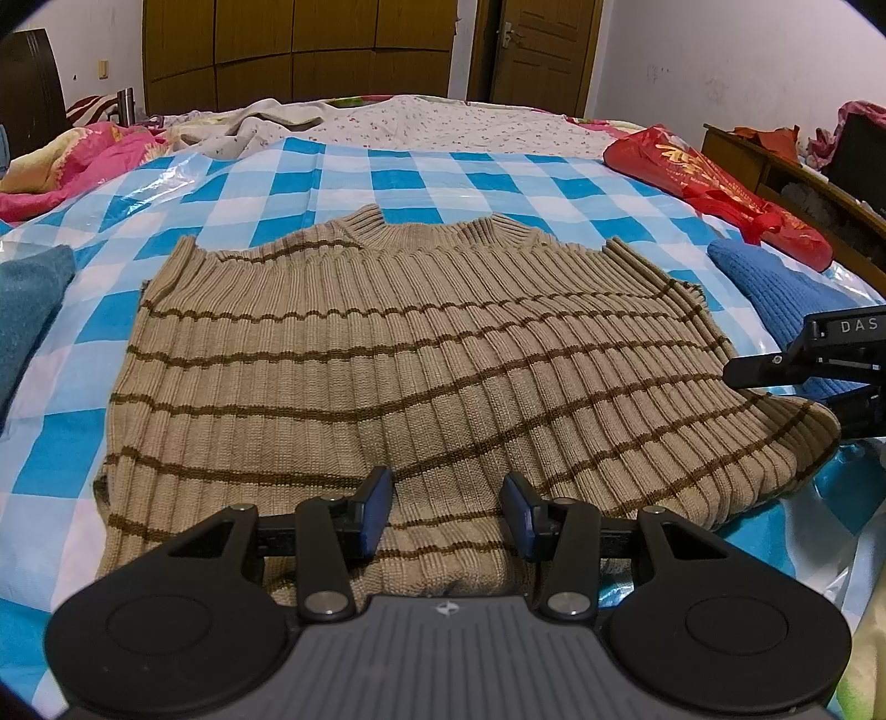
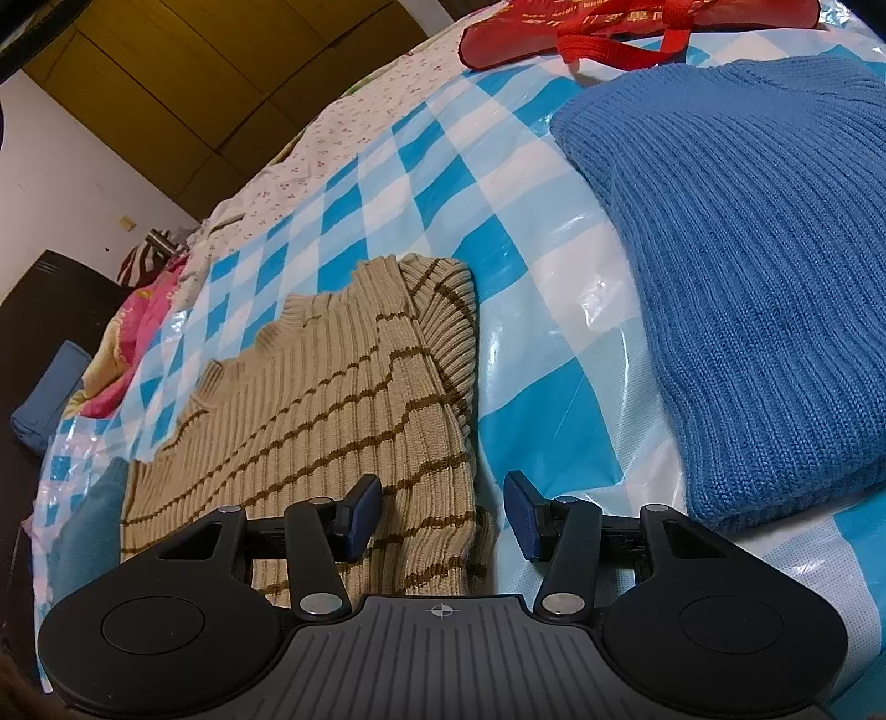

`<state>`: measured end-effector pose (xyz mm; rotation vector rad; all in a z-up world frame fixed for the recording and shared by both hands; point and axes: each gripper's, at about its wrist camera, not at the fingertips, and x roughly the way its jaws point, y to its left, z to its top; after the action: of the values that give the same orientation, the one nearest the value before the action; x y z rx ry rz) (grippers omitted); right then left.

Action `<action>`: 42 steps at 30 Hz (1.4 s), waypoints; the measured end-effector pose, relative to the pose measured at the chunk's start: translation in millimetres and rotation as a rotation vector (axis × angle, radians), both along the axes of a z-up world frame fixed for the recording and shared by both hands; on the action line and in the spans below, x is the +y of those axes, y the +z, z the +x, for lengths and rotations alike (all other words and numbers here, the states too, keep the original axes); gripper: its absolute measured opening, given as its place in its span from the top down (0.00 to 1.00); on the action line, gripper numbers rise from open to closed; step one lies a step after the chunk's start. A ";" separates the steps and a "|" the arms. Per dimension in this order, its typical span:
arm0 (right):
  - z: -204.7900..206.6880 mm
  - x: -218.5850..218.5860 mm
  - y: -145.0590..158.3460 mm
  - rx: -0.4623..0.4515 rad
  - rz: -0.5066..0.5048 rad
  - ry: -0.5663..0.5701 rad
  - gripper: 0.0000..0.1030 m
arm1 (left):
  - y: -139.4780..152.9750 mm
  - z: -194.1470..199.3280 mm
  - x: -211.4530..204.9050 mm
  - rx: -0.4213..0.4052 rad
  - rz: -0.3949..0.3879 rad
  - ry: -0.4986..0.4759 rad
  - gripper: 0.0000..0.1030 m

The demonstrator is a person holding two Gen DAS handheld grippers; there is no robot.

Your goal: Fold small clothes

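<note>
The left claw [image 1: 447, 512] stands released, its blue pads [image 1: 376, 512] apart with nothing pinched between them. It hangs over the near hem of the tan striped sweater [image 1: 410, 354], roughly at the middle of that hem, and the knit runs straight away from it toward the collar at the far end. So from this claw the sweater's length lies dead ahead — the stripes cross in front of it, side to side.

The right claw [image 2: 443, 512] is also released and empty. It sits at the sweater's right edge: one pad is over the knit, the other over the blue-and-white checked sheet [image 2: 531, 343] on the bed. From here the sweater [image 2: 332, 387] lies ahead and to the left, its side edge running away from the claw toward the sleeve opening.

Whether either claw's pads touch the fabric I cannot tell; the fisheye flattens the height.

The sweater lies flat and spread out, front up, not yet folded. Judging by that, the coming move is a pinch along the near hem or the right side — the right claw is the nearer one to that side edge, the left to the hem's middle.

Beyond the right claw, well apart from the sweater, lies a blue knit garment [image 2: 747, 266], and past it a red bag [image 2: 554, 33]. A teal cloth [image 1: 27, 321] sits off to the left.
</note>
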<state>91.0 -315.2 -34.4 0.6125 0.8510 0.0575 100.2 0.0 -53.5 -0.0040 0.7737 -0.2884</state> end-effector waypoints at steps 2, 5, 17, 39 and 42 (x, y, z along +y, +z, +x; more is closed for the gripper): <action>-0.2 0.2 -0.1 0.000 -0.001 0.001 0.53 | -0.3 -1.3 -1.6 -0.001 0.003 -0.001 0.47; -0.2 1.5 -0.7 0.000 -0.009 0.002 0.53 | -0.2 -1.3 -1.6 -0.001 0.002 -0.001 0.47; -0.1 16.3 1.2 -0.007 -0.099 0.028 0.53 | -0.2 -2.5 -3.4 -0.007 0.014 -0.005 0.47; -6.0 16.5 5.0 -0.008 -0.118 0.020 0.53 | 3.3 -8.4 0.4 0.018 0.014 -0.002 0.46; -9.4 15.2 10.9 -0.011 -0.116 0.002 0.53 | 5.3 -14.0 3.7 0.029 0.011 -0.001 0.46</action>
<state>81.6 -300.0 -23.4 0.5021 0.8387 0.0135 86.3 3.7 -48.2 0.0022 0.8041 -0.2855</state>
